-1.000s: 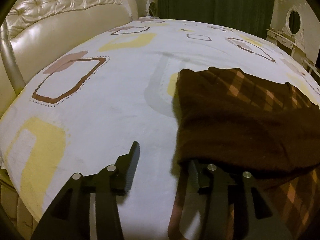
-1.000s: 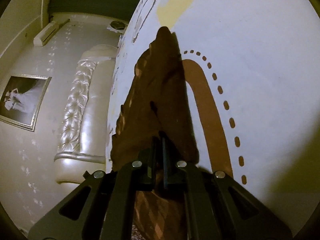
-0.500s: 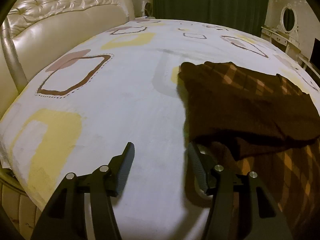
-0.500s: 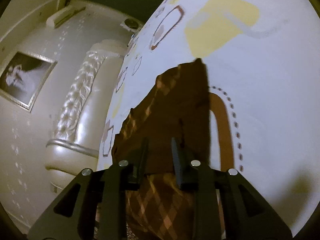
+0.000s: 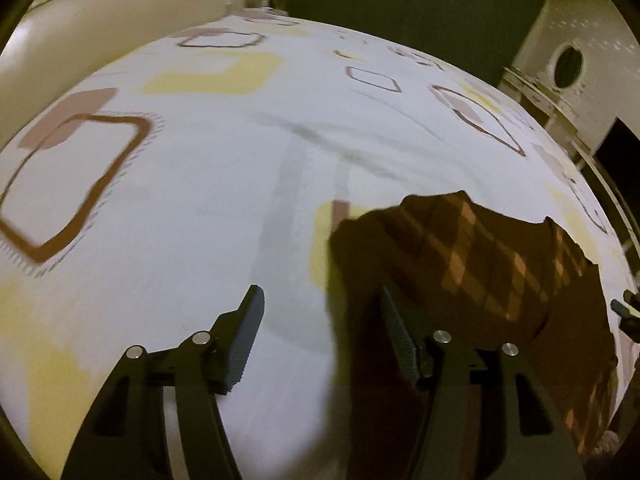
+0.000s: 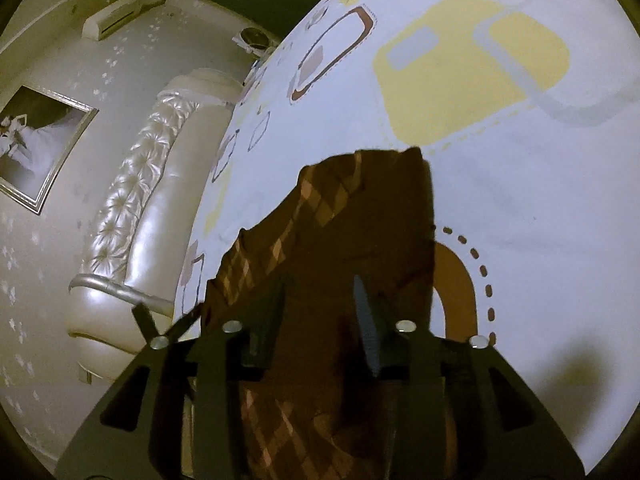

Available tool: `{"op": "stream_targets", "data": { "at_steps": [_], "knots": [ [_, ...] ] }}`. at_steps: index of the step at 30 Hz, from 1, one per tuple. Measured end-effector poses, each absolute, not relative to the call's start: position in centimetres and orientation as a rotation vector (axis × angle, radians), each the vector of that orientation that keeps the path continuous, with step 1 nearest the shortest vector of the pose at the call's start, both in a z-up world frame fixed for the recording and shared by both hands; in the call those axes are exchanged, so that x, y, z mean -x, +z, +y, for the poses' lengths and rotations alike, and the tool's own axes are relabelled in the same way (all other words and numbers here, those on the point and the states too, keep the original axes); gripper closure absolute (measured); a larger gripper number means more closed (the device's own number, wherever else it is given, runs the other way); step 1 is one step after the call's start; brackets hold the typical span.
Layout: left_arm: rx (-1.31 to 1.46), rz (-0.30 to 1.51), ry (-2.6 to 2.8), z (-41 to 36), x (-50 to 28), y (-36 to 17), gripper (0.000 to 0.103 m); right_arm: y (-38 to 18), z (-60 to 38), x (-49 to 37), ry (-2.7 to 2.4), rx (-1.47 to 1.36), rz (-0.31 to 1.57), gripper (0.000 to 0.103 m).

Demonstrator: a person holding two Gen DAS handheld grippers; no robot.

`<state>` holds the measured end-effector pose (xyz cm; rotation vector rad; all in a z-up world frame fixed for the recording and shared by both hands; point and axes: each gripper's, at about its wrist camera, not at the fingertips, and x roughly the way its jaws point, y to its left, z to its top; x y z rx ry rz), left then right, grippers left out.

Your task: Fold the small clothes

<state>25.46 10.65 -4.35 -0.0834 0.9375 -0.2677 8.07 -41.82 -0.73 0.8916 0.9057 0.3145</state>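
– Left wrist view: what differs from a second ago?
– The left gripper (image 5: 320, 336) was spread beside the brown checked garment (image 5: 472, 264) then and is spread now, empty, its right finger at the cloth's edge. The right gripper (image 6: 320, 320), then clamped on the fabric, now gapes above it, holding nothing.
– And the garment?
– Dark brown with orange diamonds, folded over, lying flat on the white bedsheet (image 5: 192, 200) printed with yellow and brown squares.
– The room?
– A tufted cream headboard (image 6: 132, 208), a framed picture (image 6: 36, 148), green curtains (image 5: 400, 8).

Matt woven garment (image 5: 472, 256) on smooth cotton-like sheet (image 5: 200, 200), glossy tufted headboard (image 6: 132, 216)
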Motion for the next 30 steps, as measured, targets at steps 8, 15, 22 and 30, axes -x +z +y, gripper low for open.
{"op": "stream_targets", "data": {
  "at_steps": [8,15,22,30],
  "knots": [
    [0.143,0.996,-0.303,10.7,-28.2,-5.5,0.030,-1.8,-41.8,-8.8,0.310,-0.876,0.927,0.066],
    [0.038,1.005,-0.287,9.3,-28.3,-5.6,0.074,-2.2,-42.4,-9.7,0.277,-0.861,0.932,0.066],
    [-0.003,0.944,-0.169,8.6,-27.8,-4.9,0.102,-2.3,-42.7,-9.6,0.271,-0.877,0.920,0.066],
    [0.111,0.885,-0.038,11.2,-27.9,-4.6,0.103,-2.6,-42.9,-9.3,0.263,-0.885,0.904,0.066]
  ]
}}
